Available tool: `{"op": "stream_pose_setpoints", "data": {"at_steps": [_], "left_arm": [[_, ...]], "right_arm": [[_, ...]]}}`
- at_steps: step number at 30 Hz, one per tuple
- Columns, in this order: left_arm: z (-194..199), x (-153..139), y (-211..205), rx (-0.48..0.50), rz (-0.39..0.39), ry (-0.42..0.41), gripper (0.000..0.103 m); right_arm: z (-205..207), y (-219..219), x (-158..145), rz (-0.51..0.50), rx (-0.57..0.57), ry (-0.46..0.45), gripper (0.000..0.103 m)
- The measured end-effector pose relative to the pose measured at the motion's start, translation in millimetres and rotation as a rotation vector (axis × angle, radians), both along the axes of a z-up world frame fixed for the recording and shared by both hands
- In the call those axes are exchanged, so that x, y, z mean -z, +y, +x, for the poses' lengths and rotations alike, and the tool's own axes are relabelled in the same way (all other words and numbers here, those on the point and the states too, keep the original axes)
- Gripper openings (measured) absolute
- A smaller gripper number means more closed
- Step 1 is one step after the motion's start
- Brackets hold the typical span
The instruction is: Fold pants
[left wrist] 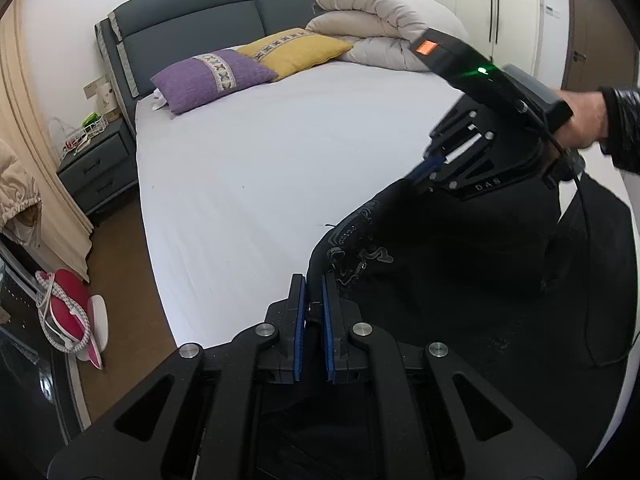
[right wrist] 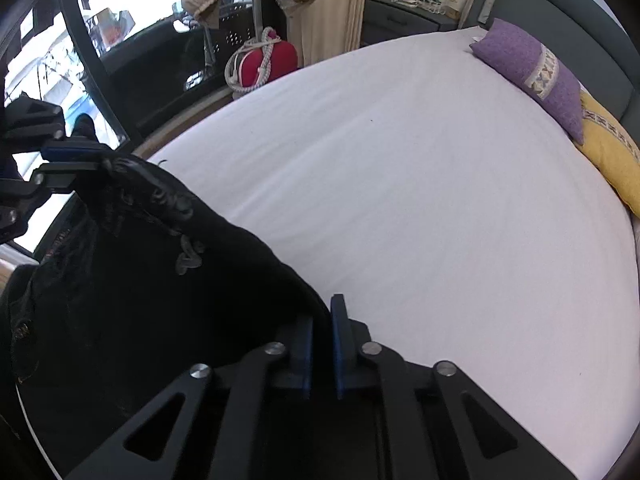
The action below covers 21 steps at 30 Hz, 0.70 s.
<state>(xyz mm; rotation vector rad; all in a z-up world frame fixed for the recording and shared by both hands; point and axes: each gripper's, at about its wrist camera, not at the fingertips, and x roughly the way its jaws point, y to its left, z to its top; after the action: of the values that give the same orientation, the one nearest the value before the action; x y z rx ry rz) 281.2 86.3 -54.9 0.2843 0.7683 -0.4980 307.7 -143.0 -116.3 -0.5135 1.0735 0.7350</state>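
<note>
Pants (left wrist: pixel 460 264), black with pale curling embroidery near one edge, hang at the near right corner of a bed (left wrist: pixel 260 168), partly lifted off its white sheet and held between two grippers. The left gripper (left wrist: pixel 314 300) sits at the near edge, its blue pads drawn narrow with a fold of the dark cloth pinched between them. The right gripper (left wrist: pixel 426 170) is farther and to the right, tilted steeply down, its fingers also drawn together on the fabric's upper edge; in its own view the cloth seems to run between the pads, though black on black makes that hard to confirm. A person's hand (left wrist: pixel 580 120) in a dark sleeve carries it.

The rest of the mattress is bare and smooth. At the far end lie a purple pillow (left wrist: pixel 212 78) and a yellow pillow (left wrist: pixel 296 50), with a rolled beige duvet (left wrist: pixel 380 28) to their right against a grey headboard (left wrist: pixel 192 20). A nightstand (left wrist: pixel 96 164) stands at the left.

Risk, as a judgement: each grip looks shallow, near the cloth's edge, so the weight of the hanging part could pull it free. If the grippers move unevenly, the legs may twist and land crooked, or slide off the bed's near corner.
</note>
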Motion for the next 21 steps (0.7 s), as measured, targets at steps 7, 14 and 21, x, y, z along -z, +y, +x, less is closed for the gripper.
{"op": "stream_pose_setpoints", "data": {"at_steps": [7,14,21], "left_arm": [[-25,0,-5,-0.021,-0.063,0.020,0.007],[-64,-4,-6,-0.042,-0.106,0.046,0.007],[-133,-3,-7,-0.021,-0.111,0.073,0.007]], "right_arm": [[-27,-6,-17,0.135,0.083,0.010,0.005],[-74,13,-27,0.245,0.084,0.025,0.005],[-152,16,-41,0.192,-0.015,-0.050,0.005]]}}
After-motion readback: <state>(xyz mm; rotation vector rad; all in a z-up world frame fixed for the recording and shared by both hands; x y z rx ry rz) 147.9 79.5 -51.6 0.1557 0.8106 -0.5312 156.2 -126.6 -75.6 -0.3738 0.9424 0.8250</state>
